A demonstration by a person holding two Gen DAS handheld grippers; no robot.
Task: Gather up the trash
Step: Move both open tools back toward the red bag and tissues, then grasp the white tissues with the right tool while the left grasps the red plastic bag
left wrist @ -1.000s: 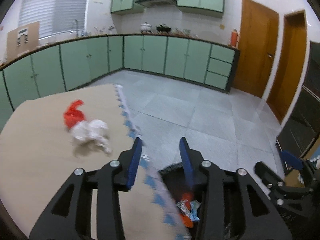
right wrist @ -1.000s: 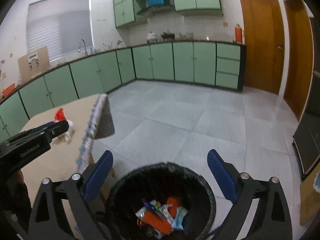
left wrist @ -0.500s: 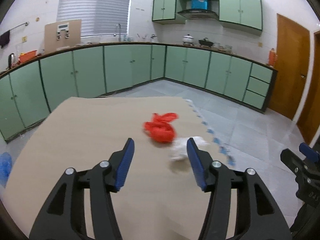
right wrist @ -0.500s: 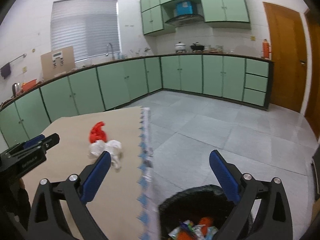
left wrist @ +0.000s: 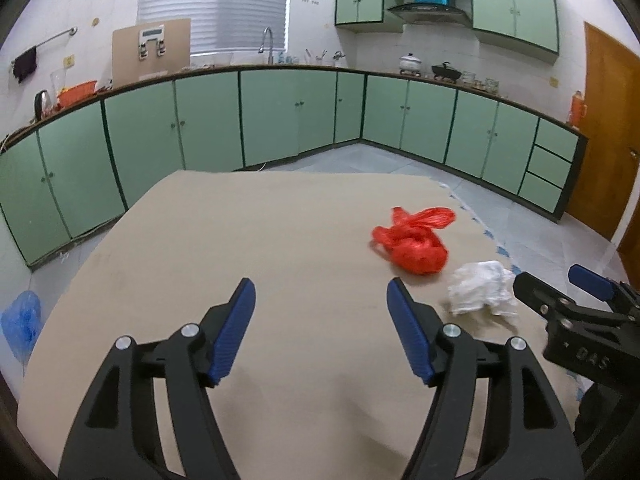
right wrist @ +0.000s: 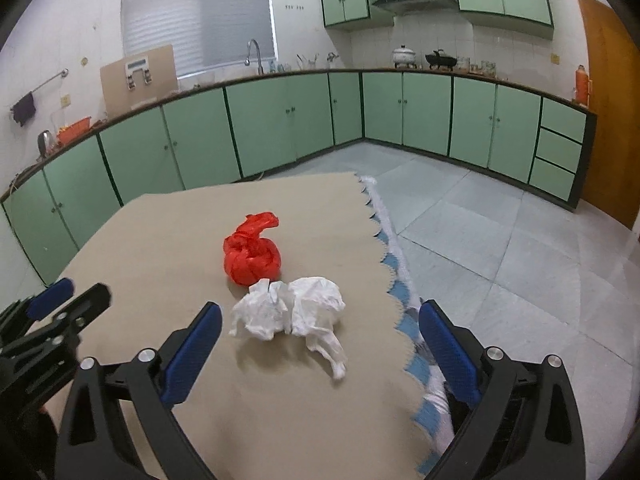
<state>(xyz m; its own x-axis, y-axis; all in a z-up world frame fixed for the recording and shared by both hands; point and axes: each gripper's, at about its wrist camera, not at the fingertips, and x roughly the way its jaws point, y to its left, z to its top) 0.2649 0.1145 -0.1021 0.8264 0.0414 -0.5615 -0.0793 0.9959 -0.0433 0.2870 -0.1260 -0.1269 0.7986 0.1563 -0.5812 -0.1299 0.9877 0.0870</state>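
A knotted red plastic bag (left wrist: 412, 244) (right wrist: 252, 256) and a crumpled white paper wad (left wrist: 480, 288) (right wrist: 292, 308) lie side by side on the beige-covered table (left wrist: 240, 240) (right wrist: 160, 240), near its right edge. My left gripper (left wrist: 320, 300) (right wrist: 82, 290) hovers over bare cloth left of both, its jaws opening with nothing between them. My right gripper (right wrist: 320, 312) (left wrist: 550, 280) is open, and the white wad lies just beyond its fingertips, untouched. The red bag sits right behind the wad.
The cloth's scalloped blue-and-white fringe (right wrist: 400, 280) marks the table's right edge, with grey tiled floor (right wrist: 500, 240) beyond. Green cabinets (left wrist: 280, 120) line the walls. A blue plastic bag (left wrist: 20, 320) lies on the floor at left. A wooden door (right wrist: 608, 120) stands at right.
Both grippers swung left, away from the black bin and over the table; the bin has left both views. The left jaws have widened. The trash now sits closer in front of the right gripper.
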